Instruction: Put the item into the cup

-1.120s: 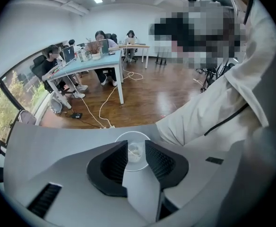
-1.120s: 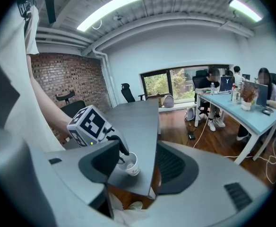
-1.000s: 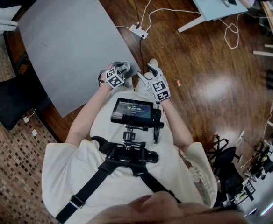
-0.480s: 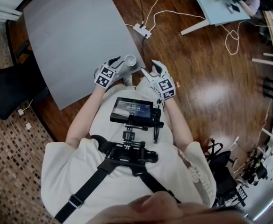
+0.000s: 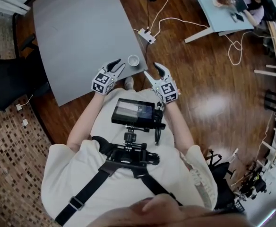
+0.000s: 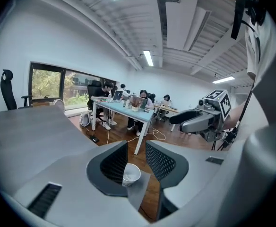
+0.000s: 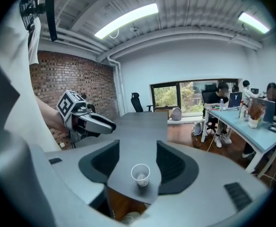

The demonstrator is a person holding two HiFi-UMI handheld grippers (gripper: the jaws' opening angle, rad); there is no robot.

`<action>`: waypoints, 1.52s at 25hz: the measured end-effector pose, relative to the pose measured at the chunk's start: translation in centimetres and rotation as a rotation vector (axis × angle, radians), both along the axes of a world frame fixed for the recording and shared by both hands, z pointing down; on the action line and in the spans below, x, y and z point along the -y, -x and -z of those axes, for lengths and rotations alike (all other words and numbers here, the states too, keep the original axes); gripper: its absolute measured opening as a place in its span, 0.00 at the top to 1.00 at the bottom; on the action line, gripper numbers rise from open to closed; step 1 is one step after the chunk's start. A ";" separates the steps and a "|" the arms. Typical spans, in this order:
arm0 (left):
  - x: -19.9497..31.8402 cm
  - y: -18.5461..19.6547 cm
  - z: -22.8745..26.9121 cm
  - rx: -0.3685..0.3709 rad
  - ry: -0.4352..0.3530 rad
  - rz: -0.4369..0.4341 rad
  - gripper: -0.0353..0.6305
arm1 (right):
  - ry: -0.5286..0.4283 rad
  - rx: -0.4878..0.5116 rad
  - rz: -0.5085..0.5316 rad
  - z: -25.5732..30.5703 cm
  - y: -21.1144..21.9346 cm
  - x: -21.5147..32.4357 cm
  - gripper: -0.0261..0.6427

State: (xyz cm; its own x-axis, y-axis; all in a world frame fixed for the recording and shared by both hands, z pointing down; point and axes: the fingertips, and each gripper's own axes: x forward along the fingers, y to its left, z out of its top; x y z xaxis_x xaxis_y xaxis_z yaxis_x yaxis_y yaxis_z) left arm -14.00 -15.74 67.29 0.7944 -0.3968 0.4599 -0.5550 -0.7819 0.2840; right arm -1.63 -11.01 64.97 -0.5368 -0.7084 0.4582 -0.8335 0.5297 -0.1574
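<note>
A white paper cup (image 5: 133,60) is being shown upright on the near right corner of the grey tabletop (image 5: 76,32), just left of the head view's centre. What lies inside it is too small to be made out.

The left gripper (image 5: 117,66) is being held just left of the cup, at the tabletop's edge and apart from the cup. Its jaws are being kept wide apart with nothing gripped. In the left gripper view the cup is being framed low in the gap between them, beyond their tips.

The right gripper (image 5: 153,70) is being held just right of the cup, off the tabletop and over the wooden floor (image 5: 209,74). Its jaws are likewise being kept wide apart and empty, and in the right gripper view the cup is being seen between them, farther out on the tabletop corner.

A monitor (image 5: 133,112) is being carried on a chest rig at the middle of the head view. A power strip (image 5: 147,36) with white cables is being seen on the floor above the cup.
</note>
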 end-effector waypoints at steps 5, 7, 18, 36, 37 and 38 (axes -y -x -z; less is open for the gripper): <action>-2.6 -0.4 0.6 -0.018 0.005 0.049 0.76 | -0.055 0.039 -0.021 3.1 -0.5 -1.6 0.57; -3.8 -1.0 1.3 -0.022 -0.007 0.066 0.76 | -0.062 0.053 -0.031 3.9 -1.0 -2.7 0.57; -13.1 -5.3 4.7 -0.049 -0.037 0.114 0.77 | -0.059 0.087 -0.061 6.3 -6.0 -12.5 0.57; -27.6 -7.2 7.2 -0.068 -0.057 0.260 0.77 | -0.098 0.114 -0.064 8.0 -11.5 -24.5 0.57; -27.9 -7.2 7.4 -0.066 -0.058 0.263 0.77 | -0.099 0.115 -0.062 8.1 -11.6 -24.9 0.57; -28.1 -7.2 7.5 -0.065 -0.057 0.268 0.77 | -0.099 0.117 -0.059 8.2 -11.7 -25.3 0.57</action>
State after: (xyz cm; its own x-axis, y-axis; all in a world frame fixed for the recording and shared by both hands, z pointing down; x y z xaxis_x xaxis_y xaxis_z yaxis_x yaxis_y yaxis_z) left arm -6.78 12.40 59.79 0.6850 -0.6204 0.3819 -0.7259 -0.6258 0.2853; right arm 10.03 14.25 56.80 -0.5387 -0.7788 0.3214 -0.8425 0.4981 -0.2052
